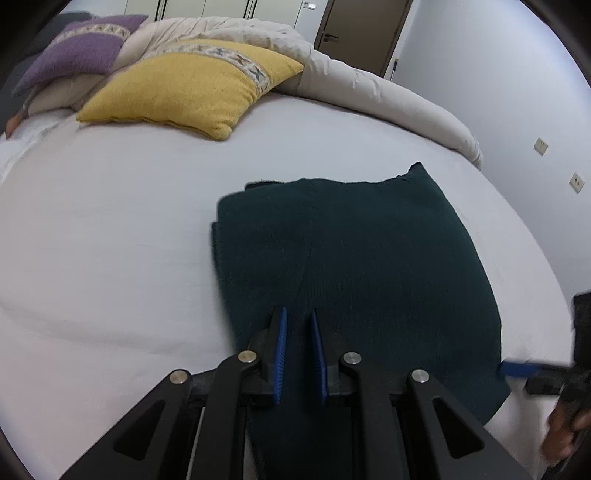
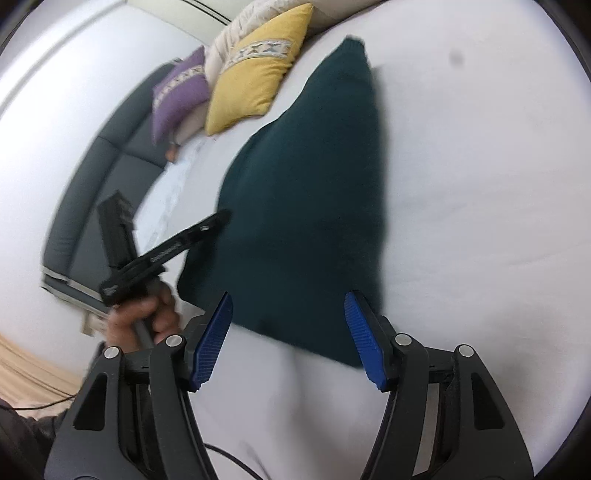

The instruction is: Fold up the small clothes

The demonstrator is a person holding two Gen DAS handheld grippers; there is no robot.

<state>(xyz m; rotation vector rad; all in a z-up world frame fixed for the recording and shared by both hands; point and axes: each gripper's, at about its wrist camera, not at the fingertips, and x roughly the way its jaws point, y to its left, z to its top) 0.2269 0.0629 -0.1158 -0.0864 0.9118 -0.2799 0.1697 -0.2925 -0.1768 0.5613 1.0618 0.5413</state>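
Here a dark green knitted garment (image 1: 354, 266) lies folded flat on the white bed (image 1: 110, 229), near the bed's right edge in the left wrist view, with its far edge uneven and one corner sticking up.

The left gripper (image 1: 298, 314) hovers over the near edge of the garment. Its blue fingers (image 1: 280, 350) are nearly pressed together, with only a narrow slit between them, and no cloth is caught in it. In the right wrist view this gripper appears at the left, held in a hand (image 2: 144, 314), with its black tip reaching towards the garment's side edge.

The right gripper (image 2: 288, 299) is poised over the garment's near corner. Its fingers (image 2: 212, 339) are spread apart, with bare sheet and the garment's edge visible in the gap; the pads do not press on anything. The picture is blurred, so whether the tips touch the cloth cannot be told.

At the head of the bed a yellow pillow (image 1: 184, 88) lies beside a purple pillow (image 1: 77, 51), both against a bunched cream duvet (image 1: 332, 70). A brown door (image 1: 362, 33) stands beyond.
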